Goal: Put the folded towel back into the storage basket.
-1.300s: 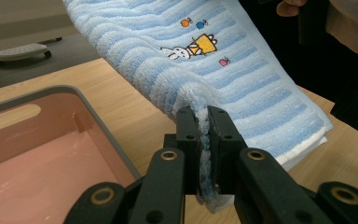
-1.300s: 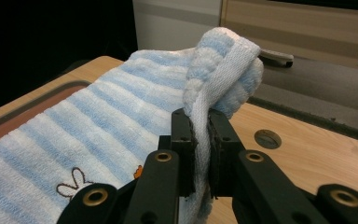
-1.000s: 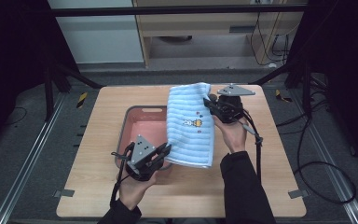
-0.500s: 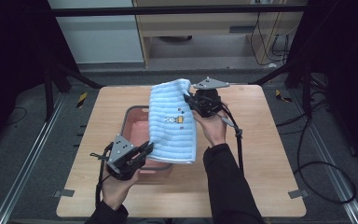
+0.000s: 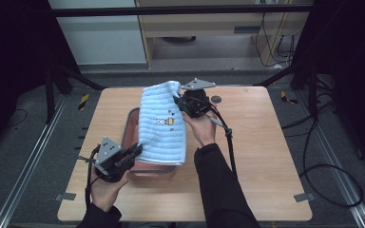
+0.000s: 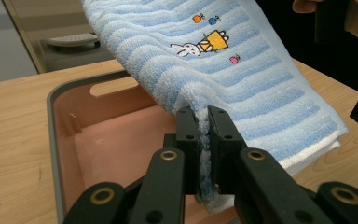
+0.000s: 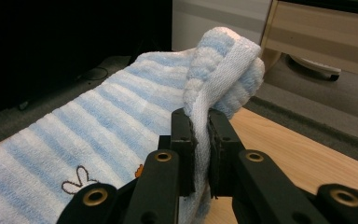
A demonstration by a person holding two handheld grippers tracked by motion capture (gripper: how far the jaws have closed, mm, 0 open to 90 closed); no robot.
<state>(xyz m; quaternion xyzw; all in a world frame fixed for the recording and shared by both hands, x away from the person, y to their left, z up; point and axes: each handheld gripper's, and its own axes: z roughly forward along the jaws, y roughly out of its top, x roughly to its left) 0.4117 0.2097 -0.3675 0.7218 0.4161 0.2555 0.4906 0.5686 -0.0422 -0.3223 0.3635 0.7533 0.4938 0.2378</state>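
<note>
Left gripper (image 5: 135,153) and right gripper (image 5: 177,101) are both being kept clenched on the towel (image 5: 163,123), one at each end. Its long axis is being held stretched between them, over the pink tray (image 5: 131,121), lower toward the left gripper.

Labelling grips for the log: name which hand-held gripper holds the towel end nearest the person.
The left hand-held gripper: it pinches the near corner of the blue-and-white striped terry towel over the pink plastic tray; the right hand-held gripper clamps the far end.
</note>
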